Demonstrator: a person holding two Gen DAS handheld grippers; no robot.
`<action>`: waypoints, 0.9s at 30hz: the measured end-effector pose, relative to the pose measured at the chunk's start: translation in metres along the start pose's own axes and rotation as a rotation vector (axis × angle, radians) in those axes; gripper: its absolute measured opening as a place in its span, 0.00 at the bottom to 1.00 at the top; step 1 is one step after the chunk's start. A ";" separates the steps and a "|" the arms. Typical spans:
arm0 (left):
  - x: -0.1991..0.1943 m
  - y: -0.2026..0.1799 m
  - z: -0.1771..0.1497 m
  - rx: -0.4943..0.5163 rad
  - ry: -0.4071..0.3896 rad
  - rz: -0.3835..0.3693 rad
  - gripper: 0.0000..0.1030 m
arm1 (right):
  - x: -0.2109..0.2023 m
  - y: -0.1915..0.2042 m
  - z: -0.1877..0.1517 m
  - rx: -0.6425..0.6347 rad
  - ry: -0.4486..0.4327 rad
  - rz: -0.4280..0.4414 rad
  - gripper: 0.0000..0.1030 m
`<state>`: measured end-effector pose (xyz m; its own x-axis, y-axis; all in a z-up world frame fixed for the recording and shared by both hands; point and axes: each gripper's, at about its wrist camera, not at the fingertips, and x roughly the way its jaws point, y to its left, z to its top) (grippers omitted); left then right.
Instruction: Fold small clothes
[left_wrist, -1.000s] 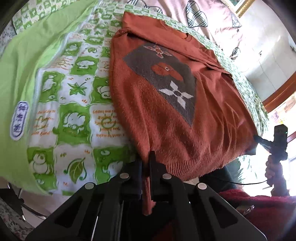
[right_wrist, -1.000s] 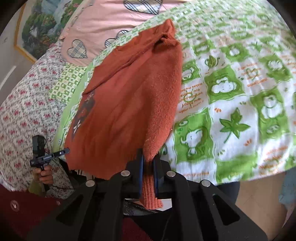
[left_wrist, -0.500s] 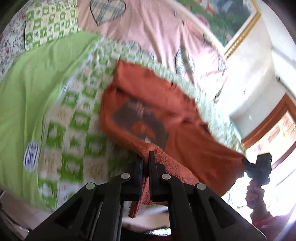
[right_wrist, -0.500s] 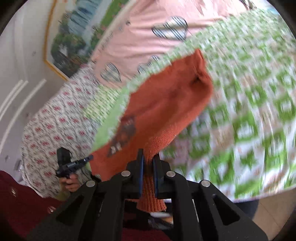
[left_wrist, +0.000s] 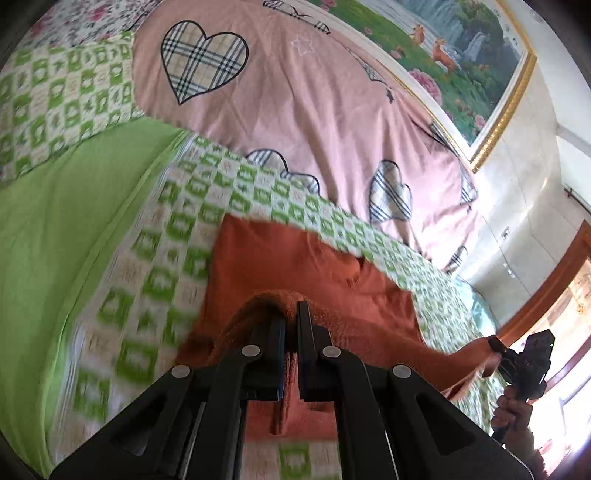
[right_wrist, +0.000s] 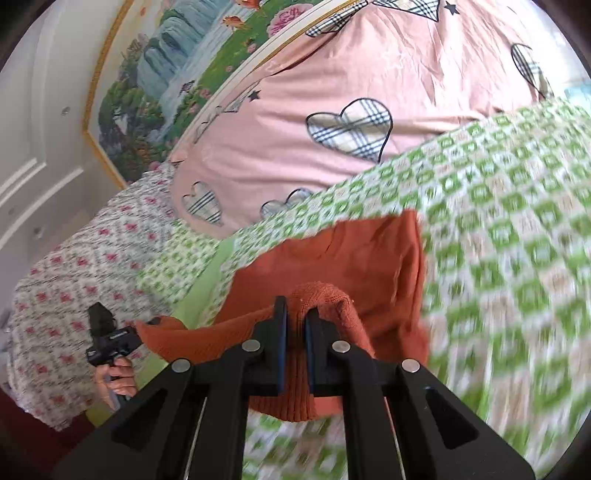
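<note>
Two grippers, left gripper (left_wrist: 290, 314), right gripper (right_wrist: 295, 314), tilted downward, pinching raised sweater (left_wrist: 280, 258) hem

rust-orange sweater (left_wrist: 314, 266), green-and-white checked blanket (left_wrist: 177, 229), pink quilt (left_wrist: 295, 122) with plaid hearts.

A green-and-white checked bedspread (left_wrist: 258, 192) covers the bed, its squares blurred toward the near edge. Beside it on the left lies a plain lime-green sheet (left_wrist: 74, 221). Beyond sits a pink quilt (left_wrist: 295, 110) dotted with plaid hearts. On the wall behind hangs a gold-framed landscape painting (left_wrist: 443, 55) with waterfalls and flowers. A white cover with small red flowers (right_wrist: 74, 266) drapes the far side.
</note>
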<state>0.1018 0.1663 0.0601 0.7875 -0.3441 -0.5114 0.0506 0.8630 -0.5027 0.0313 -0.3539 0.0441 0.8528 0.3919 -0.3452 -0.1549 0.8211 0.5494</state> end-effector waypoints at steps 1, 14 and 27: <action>0.012 0.002 0.008 -0.006 -0.002 0.005 0.02 | 0.010 -0.006 0.009 0.002 0.000 -0.005 0.09; 0.130 0.036 0.042 -0.023 0.097 0.093 0.02 | 0.106 -0.069 0.048 0.030 0.096 -0.163 0.09; 0.153 0.047 0.023 -0.019 0.203 0.096 0.20 | 0.121 -0.097 0.035 0.118 0.138 -0.316 0.31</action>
<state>0.2388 0.1627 -0.0258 0.6479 -0.3295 -0.6868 -0.0319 0.8891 -0.4566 0.1673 -0.4011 -0.0242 0.7728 0.1851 -0.6070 0.1712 0.8603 0.4803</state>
